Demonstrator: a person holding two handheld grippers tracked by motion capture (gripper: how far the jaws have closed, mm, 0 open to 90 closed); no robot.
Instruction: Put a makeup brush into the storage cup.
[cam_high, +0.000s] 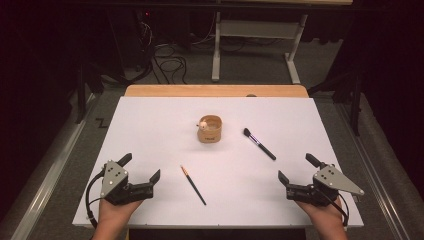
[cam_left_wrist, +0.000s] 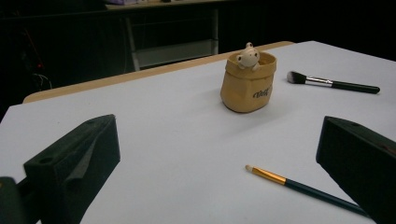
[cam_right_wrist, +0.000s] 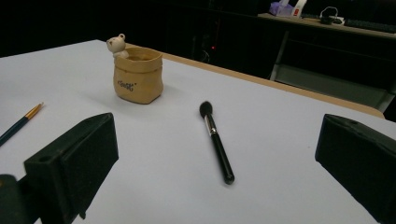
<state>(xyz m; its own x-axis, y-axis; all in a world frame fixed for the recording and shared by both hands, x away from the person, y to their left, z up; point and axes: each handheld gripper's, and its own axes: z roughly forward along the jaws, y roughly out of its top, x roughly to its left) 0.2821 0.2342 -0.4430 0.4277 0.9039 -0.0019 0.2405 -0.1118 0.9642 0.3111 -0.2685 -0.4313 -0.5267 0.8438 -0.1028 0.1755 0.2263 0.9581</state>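
High view: left hand-held gripper (cam_high: 142, 169) is resting at the tabletop's (cam_high: 150, 130) near-left corner, jaws standing wide apart, gripping nothing. Right hand-held gripper (cam_high: 297, 168) is sitting at the near-right corner, jaws equally wide, likewise empty. Tan cup (cam_high: 210, 129) is standing upright at mid-tabletop, toward the far edge. Thin paintbrush (cam_high: 193, 185) is lying toward the near edge, nearer the left hand-held gripper; makeup brush (cam_high: 259, 144) is lying right of the cup.

Left gripper view: jaws are framing the paintbrush (cam_left_wrist: 306, 190), not touching it; cup (cam_left_wrist: 249, 83) beyond, a small bear figure (cam_left_wrist: 247, 56) peeking over its rim.

Right gripper view: jaws are framing the makeup brush (cam_right_wrist: 216, 141), apart from it.
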